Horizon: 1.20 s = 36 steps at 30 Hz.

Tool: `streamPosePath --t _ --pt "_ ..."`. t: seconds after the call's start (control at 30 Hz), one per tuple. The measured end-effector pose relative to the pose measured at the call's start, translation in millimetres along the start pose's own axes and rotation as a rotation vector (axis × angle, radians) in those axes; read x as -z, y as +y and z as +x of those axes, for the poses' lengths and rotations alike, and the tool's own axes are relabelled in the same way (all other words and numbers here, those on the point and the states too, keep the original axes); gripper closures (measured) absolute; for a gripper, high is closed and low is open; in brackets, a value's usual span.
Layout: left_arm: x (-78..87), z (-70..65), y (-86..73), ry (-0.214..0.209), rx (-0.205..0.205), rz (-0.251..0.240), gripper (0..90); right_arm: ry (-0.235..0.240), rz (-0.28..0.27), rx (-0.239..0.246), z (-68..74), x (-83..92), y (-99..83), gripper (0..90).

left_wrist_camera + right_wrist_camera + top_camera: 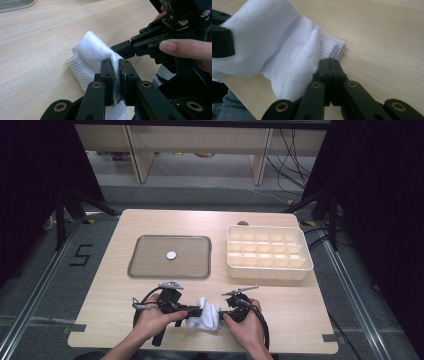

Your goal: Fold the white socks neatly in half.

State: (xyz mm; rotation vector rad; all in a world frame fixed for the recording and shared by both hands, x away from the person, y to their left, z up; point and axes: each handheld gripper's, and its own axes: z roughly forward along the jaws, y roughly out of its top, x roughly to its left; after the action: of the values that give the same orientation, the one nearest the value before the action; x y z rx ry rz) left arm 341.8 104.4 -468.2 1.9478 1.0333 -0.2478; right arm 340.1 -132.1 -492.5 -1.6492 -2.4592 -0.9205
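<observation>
A white sock [205,316] lies bunched near the table's front edge, between my two grippers. In the left gripper view its ribbed cuff rests on the wood and the sock [92,52] rises into my left gripper [117,72], which is shut on a fold of it. My left gripper [196,311] comes in from the left. My right gripper [222,314] comes in from the right, with its tips touching the sock. In the right gripper view my right gripper [331,67] is shut. The sock [274,37] lies against its left side, with no fabric visible between the jaws.
A grey tray [150,270] in the middle of the table holds a small white disc [171,255]. A beige box [270,270] divided into several compartments stands at the right. A hand grips each gripper close to the front edge.
</observation>
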Motion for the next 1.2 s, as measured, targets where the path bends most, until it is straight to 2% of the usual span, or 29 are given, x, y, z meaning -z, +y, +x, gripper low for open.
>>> streamPosePath --t 0.03,0.2,0.23,0.27,0.37,0.6,0.63,0.7,0.93,1.1,1.2 --pt "-0.1 -0.3 0.2 0.0 -0.005 0.0 82.0 -0.002 -0.012 0.008 1.3 -1.8 -1.0 90.0" --pt "0.0 -1.3 1.0 0.001 -0.011 -0.001 82.1 0.005 -0.002 0.014 2.6 -2.9 -0.7 90.0" --pt "-0.1 -1.1 1.2 -0.002 -0.012 0.0 82.1 0.014 0.004 -0.019 5.2 -2.9 -1.1 90.0" --pt "-0.3 -1.2 1.3 -0.003 -0.012 -0.001 82.1 0.007 -0.002 0.013 2.9 -3.3 -0.7 90.0" --pt "-0.9 -1.5 1.5 0.002 -0.017 -0.001 82.1 0.0 -0.007 0.021 2.5 -3.8 -0.5 90.0" --pt "-1.8 -3.1 2.0 0.008 -0.017 -0.005 82.1 -0.003 -0.008 0.007 4.1 -4.6 -0.1 90.0" --pt "-2.2 -2.9 2.1 -0.003 -0.017 0.001 82.1 0.018 0.001 0.006 4.0 -4.8 -0.2 90.0" --pt "-2.8 -3.1 2.3 -0.001 -0.018 0.0 82.1 0.001 -0.011 0.015 4.5 -4.3 -0.3 90.0" --pt "-3.8 -3.6 3.0 0.009 -0.017 -0.005 82.1 0.001 -0.011 0.017 5.6 -4.5 0.3 90.0" --pt "-4.7 -2.5 3.9 -0.004 -0.023 0.005 82.1 -0.003 -0.006 0.012 6.2 -4.4 0.3 90.0" --pt "-6.0 -2.6 4.3 0.008 -0.018 0.004 82.1 -0.002 -0.006 0.014 6.7 -4.9 -0.3 90.0"
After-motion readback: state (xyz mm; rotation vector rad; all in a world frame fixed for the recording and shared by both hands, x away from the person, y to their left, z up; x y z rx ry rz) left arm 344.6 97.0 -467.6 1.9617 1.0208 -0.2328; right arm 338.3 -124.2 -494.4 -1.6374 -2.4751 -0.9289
